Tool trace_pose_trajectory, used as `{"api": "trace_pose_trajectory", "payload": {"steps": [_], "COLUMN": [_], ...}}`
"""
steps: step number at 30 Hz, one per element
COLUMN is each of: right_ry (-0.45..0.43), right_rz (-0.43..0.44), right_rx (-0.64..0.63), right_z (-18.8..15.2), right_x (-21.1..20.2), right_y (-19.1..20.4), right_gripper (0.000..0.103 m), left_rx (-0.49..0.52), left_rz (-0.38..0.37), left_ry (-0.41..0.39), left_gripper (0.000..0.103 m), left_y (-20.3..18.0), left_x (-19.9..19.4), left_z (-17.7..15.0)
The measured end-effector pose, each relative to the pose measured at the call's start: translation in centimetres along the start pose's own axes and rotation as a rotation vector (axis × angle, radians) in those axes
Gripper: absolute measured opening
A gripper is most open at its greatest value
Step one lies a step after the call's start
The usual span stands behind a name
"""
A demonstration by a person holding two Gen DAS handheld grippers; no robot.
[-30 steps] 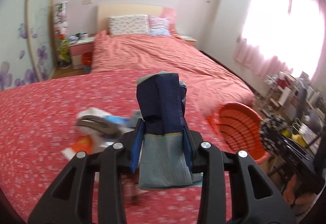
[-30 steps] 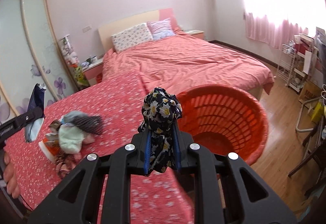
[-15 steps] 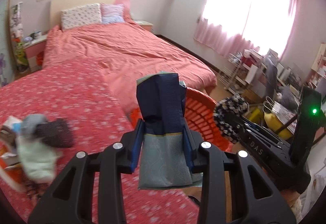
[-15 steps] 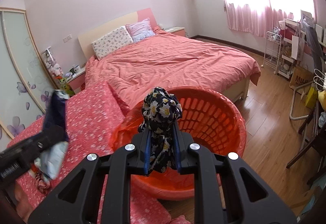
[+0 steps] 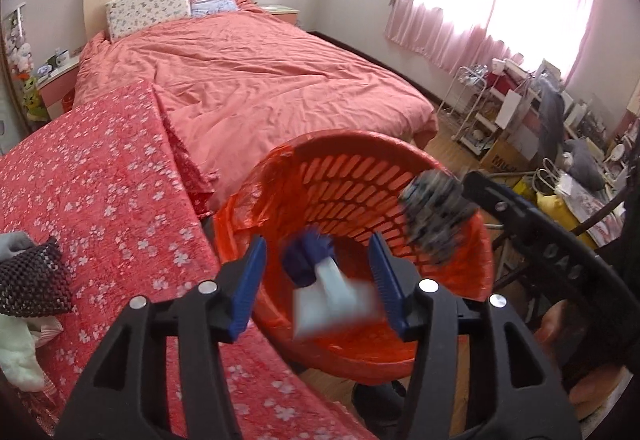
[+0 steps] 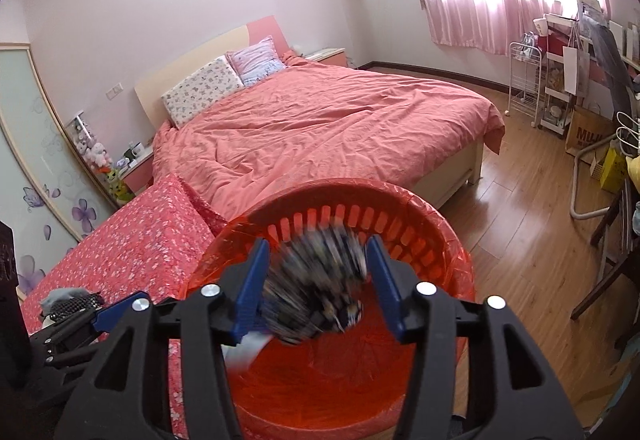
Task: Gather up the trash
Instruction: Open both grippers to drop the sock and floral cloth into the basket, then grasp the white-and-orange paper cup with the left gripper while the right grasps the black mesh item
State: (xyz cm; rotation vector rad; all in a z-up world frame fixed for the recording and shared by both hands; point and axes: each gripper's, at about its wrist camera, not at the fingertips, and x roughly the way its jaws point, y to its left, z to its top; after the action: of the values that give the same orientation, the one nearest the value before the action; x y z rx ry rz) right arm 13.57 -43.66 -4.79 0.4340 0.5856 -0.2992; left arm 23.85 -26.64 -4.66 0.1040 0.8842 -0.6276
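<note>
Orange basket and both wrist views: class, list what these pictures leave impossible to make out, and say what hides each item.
- Dark floral item, right wrist view: motion blur; what it is cannot be told.
- Navy-and-pale-blue item, left wrist view: blurred, so whether it has landed is unclear.
- Orange basket base: hidden by both grippers' black bodies and fingers.
- Leftover pile on the red spread: cut off by the left edge.

Ahead of me: a large bed with rumpled salmon-pink duvet (image 6: 328, 128), a white floral pillow (image 6: 200, 90) beside a pink striped pillow (image 6: 256, 62) at the headboard. Pink curtains (image 6: 496, 16) at the bright window, white wire shelf cart (image 6: 524, 80) below, wooden plank floor (image 6: 528, 232).
</note>
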Motion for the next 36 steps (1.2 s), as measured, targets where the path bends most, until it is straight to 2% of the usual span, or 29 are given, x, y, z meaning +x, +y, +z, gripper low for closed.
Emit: {"api": "trace_pose_trajectory", "payload": {"steps": [7,13,19,22,29,36], "right_ry": [0.007,0.014,0.028,0.045,0.085,0.124], "right_rz": [-0.021,-0.011,0.033,0.058,0.12,0.171], "right_rx": [-0.022,-0.077,-0.151,-0.186,-0.279,-0.35], "right_z": [-0.2,-0.8,-2.1,-3.1,-5.6,-7.4], "right_x": [-0.7,-1.6,-2.7,-2.9,-2.8,-1.7], "right_y": [0.7,3.1,6.7,8.8,14.4,19.7], "right_gripper": [0.058,0.059,0.059,0.059,0.059,0.059], "left_rx": [-0.017,-0.014,-0.069,-0.112,-0.222,-0.327], "left_rz": [0.052,0.122,0.203,0.252,0.414,0.507], "left_ry": [-0.005,-0.051,-0.089,-0.106,-0.148,-0.141], "left_gripper": [0.057,0.062,0.064,0.064,0.064,0.064], "left_y": [2.3,4.9,9.1,11.8,19.5,25.4], "left_x": [-1.4,-5.3,-9.9,-12.2,-17.4,-20.1], "left_z": [-1.2,-3.0,-5.3,-6.7,-10.2,-13.2]}}
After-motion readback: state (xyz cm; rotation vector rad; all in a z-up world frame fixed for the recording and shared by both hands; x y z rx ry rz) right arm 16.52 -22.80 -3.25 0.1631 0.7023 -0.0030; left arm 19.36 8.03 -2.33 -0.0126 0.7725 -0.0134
